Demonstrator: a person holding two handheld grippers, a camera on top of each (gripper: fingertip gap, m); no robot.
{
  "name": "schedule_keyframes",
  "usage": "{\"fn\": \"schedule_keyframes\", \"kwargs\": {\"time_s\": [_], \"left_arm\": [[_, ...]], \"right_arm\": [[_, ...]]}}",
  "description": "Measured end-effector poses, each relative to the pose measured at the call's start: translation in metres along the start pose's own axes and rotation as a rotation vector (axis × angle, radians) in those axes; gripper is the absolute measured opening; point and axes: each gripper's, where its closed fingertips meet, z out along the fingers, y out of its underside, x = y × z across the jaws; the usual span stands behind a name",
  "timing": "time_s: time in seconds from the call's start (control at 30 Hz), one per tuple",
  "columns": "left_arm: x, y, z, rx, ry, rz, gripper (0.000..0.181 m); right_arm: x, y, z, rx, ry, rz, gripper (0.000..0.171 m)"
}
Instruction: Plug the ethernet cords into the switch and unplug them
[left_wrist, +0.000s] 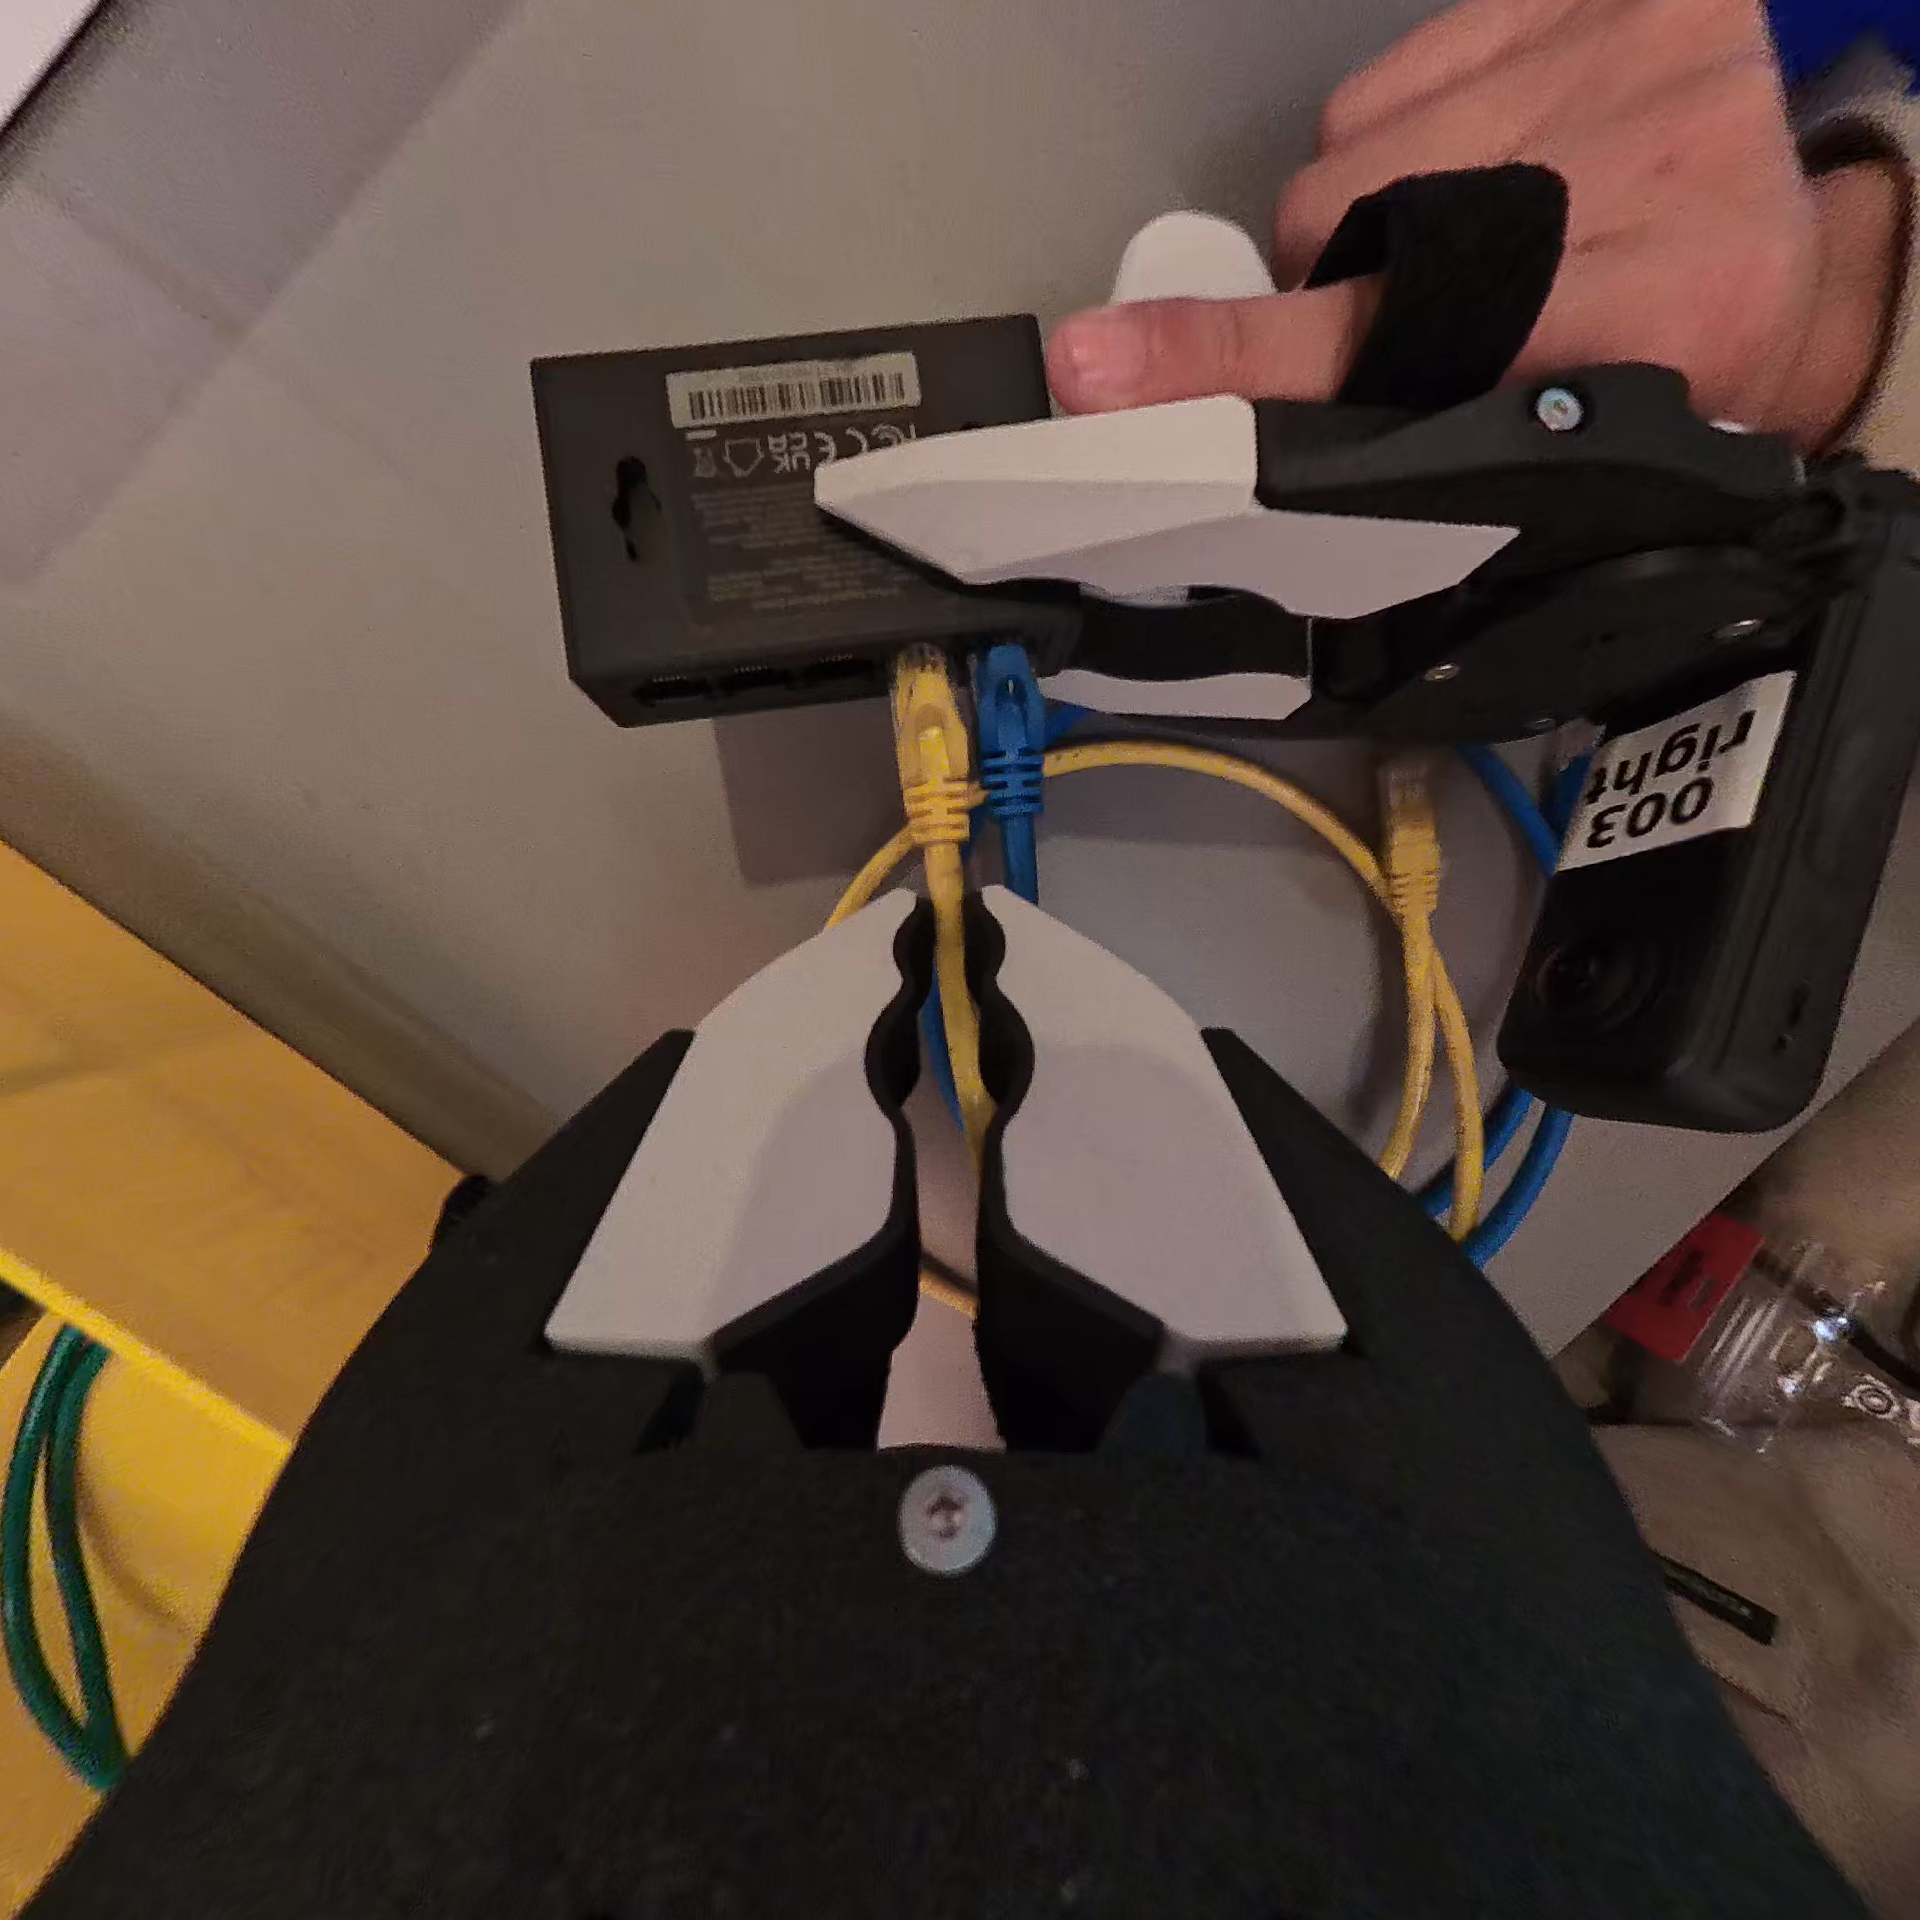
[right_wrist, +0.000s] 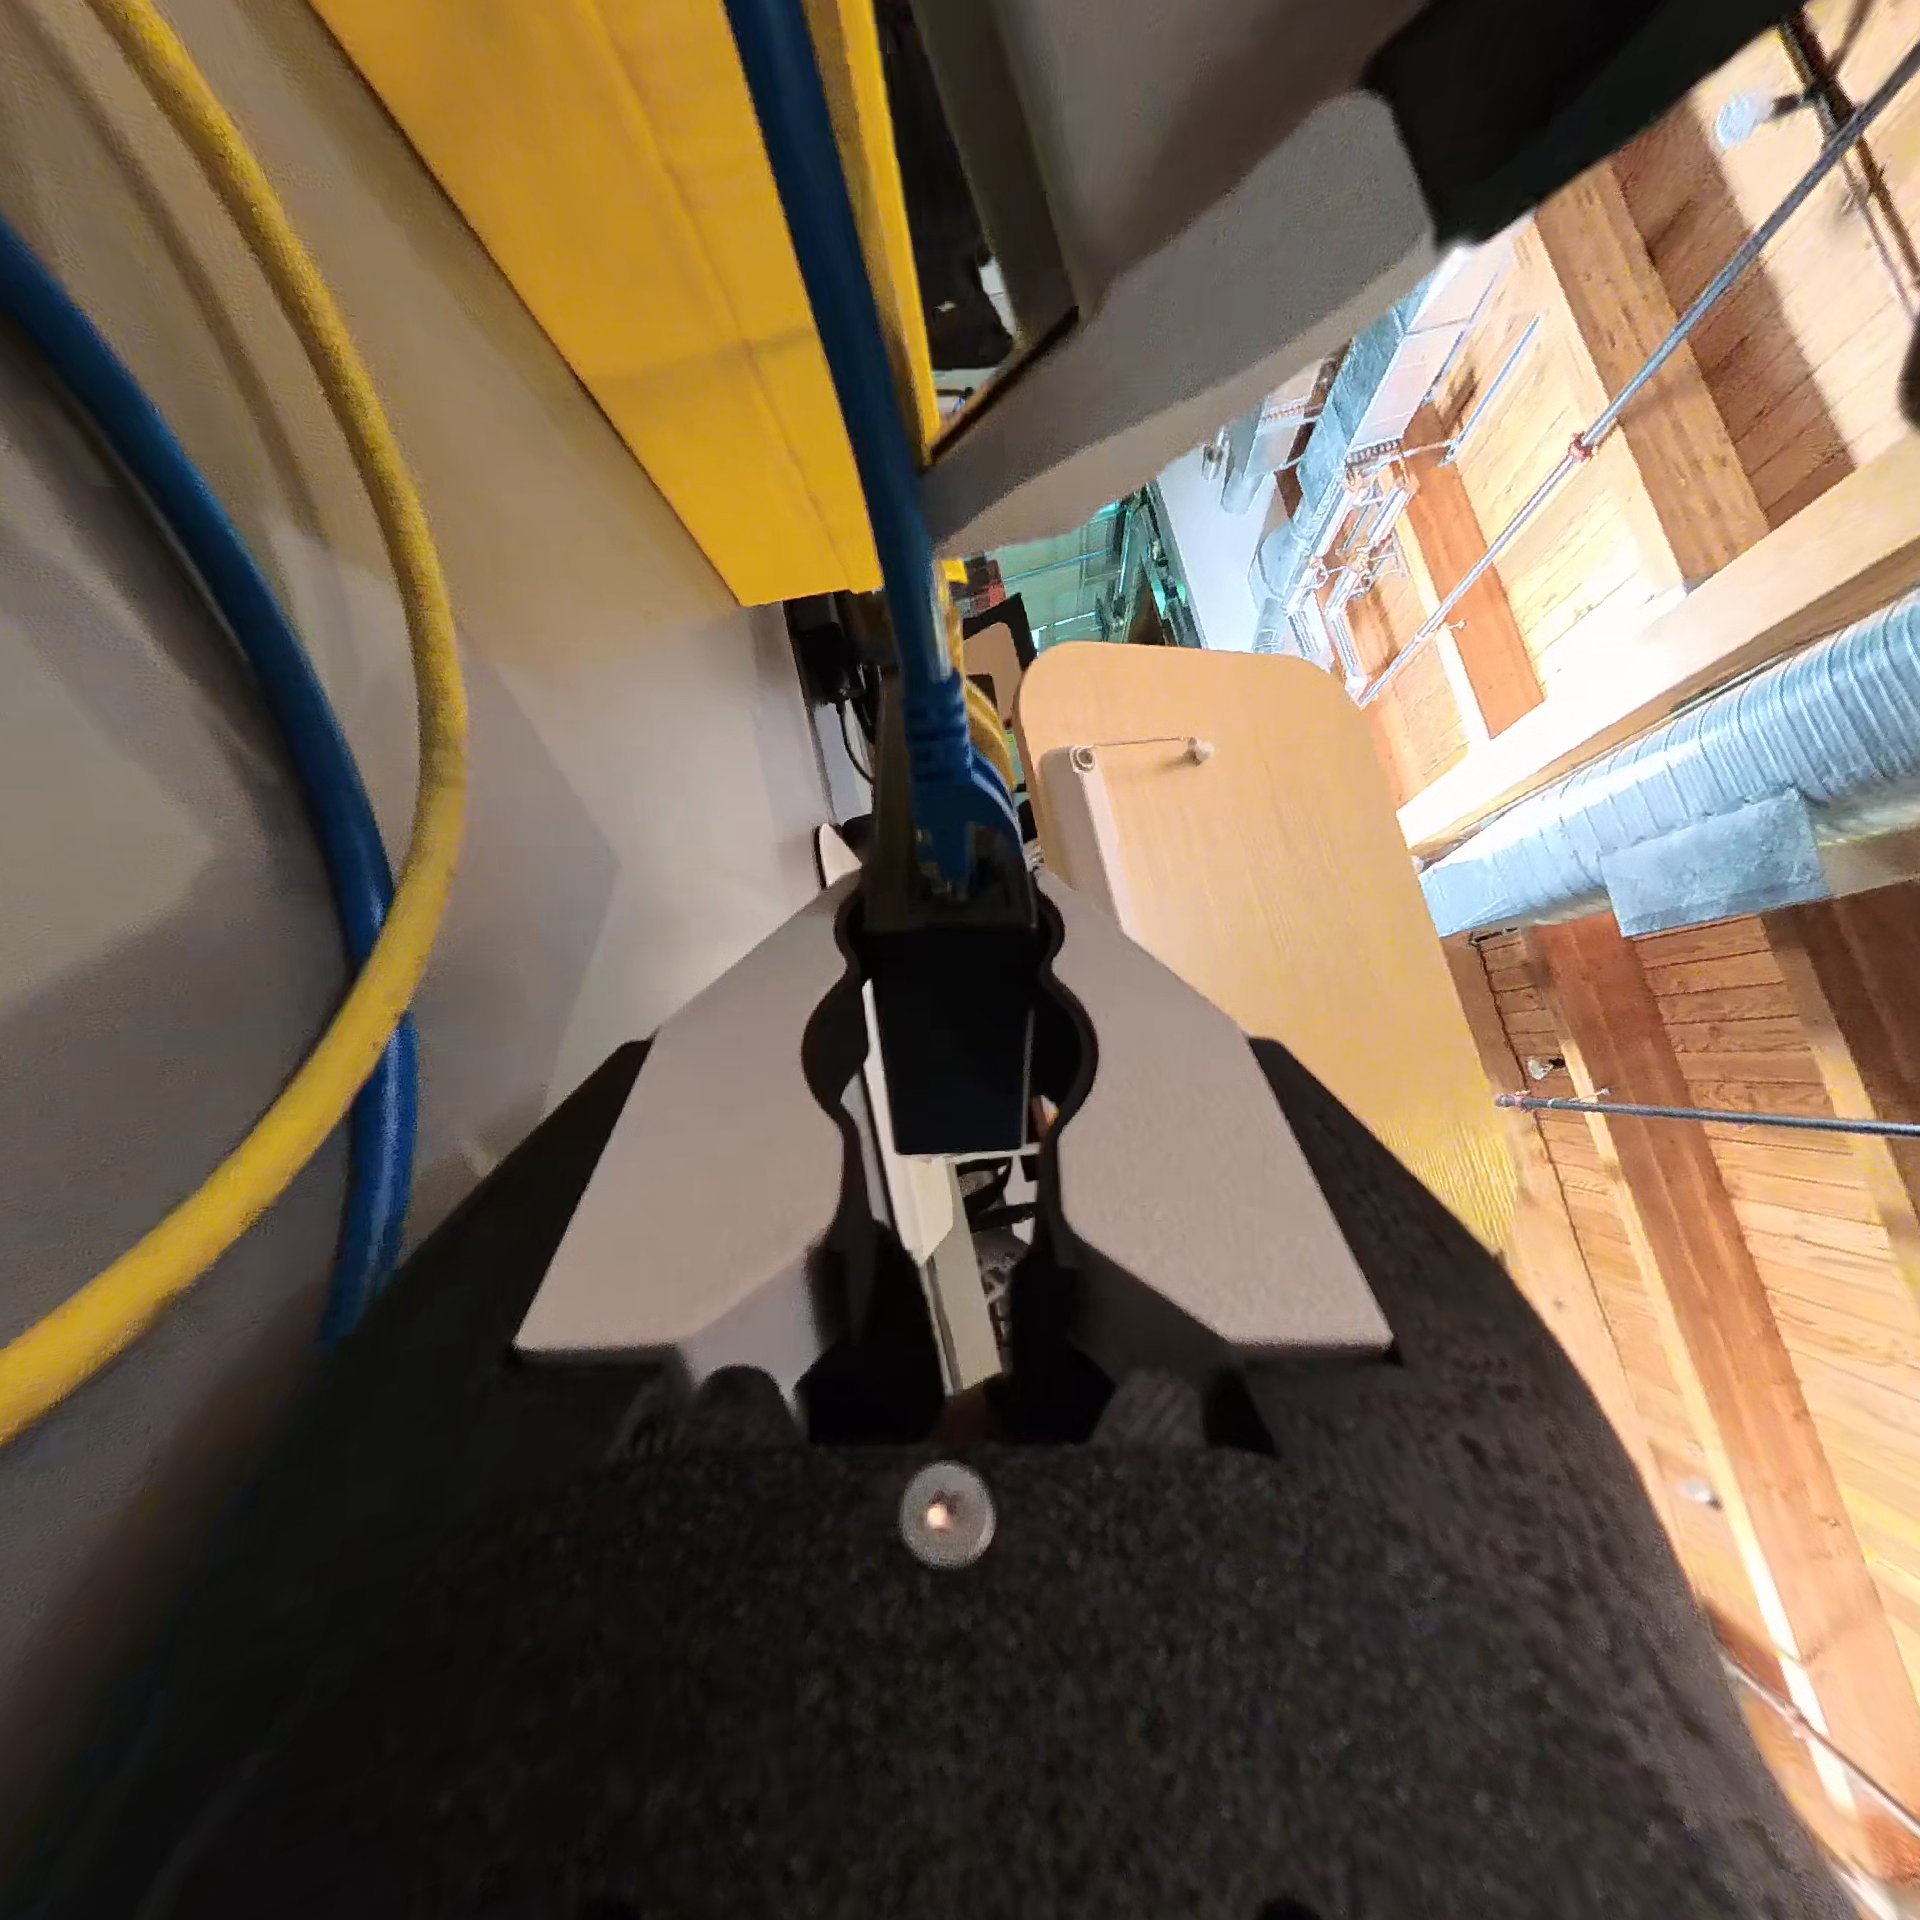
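Black switch (left_wrist: 727, 540) lies underside-up on grey table (left_wrist: 312, 520) w/ barcode sticker (left_wrist: 792, 390) & printed marks, yellow cord (left_wrist: 928, 748) & blue cord (left_wrist: 1010, 743) plugged side by side; left gripper (left_wrist: 948, 914) clenched on yellow cord, right gripper (right_wrist: 948, 904) clamps switch's end, white tag (left_wrist: 1673, 774) on its camera.

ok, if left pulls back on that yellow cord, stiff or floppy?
Likely floppy: the yellow cord lies in loose loops on the table. Its booted plug looks stiffer and is seated in the switch. The left gripper, pinching only thin cable, may slip.
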Motion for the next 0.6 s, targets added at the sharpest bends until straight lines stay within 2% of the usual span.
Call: {"fn": "schedule_keyframes", "kwargs": {"time_s": [0.03,0.13,0.27,0.6], "left_arm": [[0.001,-0.003,-0.002,0.025,0.017,0.008,0.005],[0.004,-0.009,-0.006,0.114,0.048,0.058,0.005],[0.007,-0.005,0.000,0.176,0.090,0.082,0.008],[0.011,-0.007,0.005,0.273,0.030,0.066,0.006]], "right_arm": [[0.003,0.001,-0.001,0.003,0.008,0.012,0.025],[0.009,0.001,-0.002,0.017,0.012,0.083,0.025],[0.006,-0.009,-0.005,0.059,0.005,0.063,0.026],[-0.004,-0.009,-0.004,0.049,-0.064,0.113,0.025]]}}
